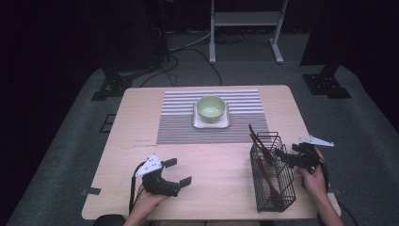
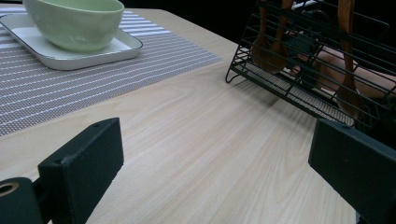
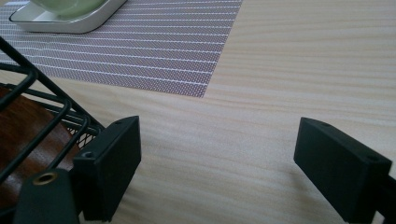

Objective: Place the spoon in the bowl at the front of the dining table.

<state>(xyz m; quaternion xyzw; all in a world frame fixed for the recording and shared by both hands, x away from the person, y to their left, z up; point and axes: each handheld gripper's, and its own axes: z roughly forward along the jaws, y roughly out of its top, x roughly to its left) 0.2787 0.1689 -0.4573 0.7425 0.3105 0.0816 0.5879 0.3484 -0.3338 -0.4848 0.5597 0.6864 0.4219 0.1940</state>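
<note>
A black wire basket (image 1: 282,186) stands at the table's front right, with wooden utensils (image 1: 264,169) inside it. My right gripper (image 1: 281,157) is at the basket's right side, pointing left. In the right gripper view it (image 3: 217,158) is open over bare wood, and its left jaw is close beside the basket's wire (image 3: 28,107). My left gripper (image 1: 179,171) is at the front left, open, with nothing between its jaws (image 2: 212,154). A green bowl (image 1: 210,108) sits on a white square plate (image 1: 197,123) on the striped placemat (image 1: 179,127).
The wooden table (image 1: 216,165) has its front edge just below both hands. On the grey floor behind it are a white metal frame (image 1: 244,28), black stand bases (image 1: 110,87) and cables.
</note>
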